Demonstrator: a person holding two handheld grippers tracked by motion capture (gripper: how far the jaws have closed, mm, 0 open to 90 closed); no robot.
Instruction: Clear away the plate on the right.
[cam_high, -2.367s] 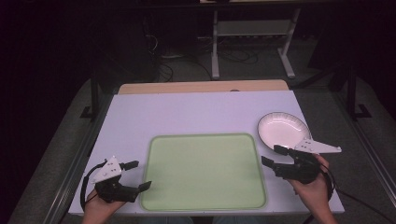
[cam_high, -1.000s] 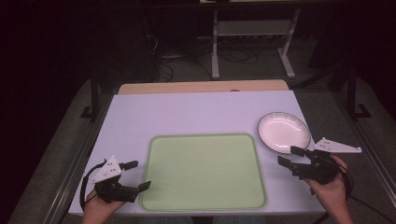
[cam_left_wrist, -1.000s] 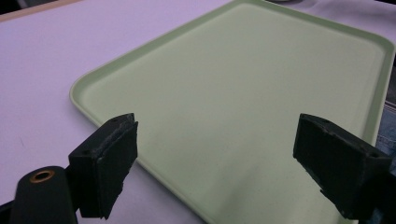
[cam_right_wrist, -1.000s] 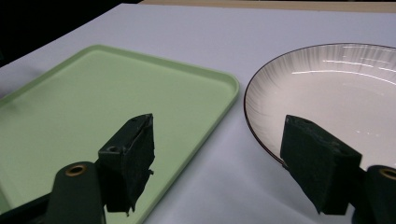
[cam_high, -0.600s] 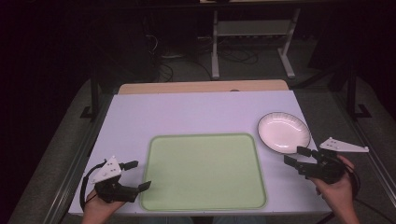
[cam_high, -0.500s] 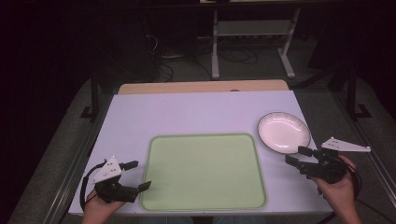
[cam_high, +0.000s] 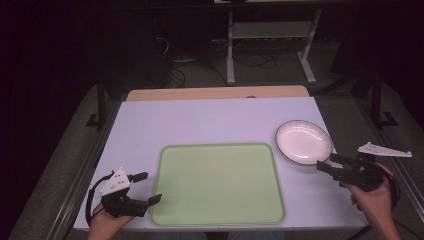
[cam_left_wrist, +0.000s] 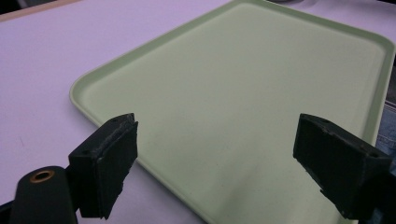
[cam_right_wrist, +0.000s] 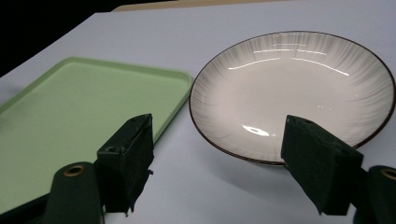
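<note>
My right gripper (cam_high: 334, 164) has its jaws spread wide and empty; the white plate (cam_right_wrist: 299, 93) sits just ahead of them, its near rim beside one jaw. My left gripper (cam_high: 148, 187) gapes empty over the green tray (cam_left_wrist: 261, 84) corner.

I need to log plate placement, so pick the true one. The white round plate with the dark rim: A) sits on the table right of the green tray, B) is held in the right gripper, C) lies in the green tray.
A: the white round plate with the dark rim rests on the table beside the green tray, ahead of the open right gripper.
</note>
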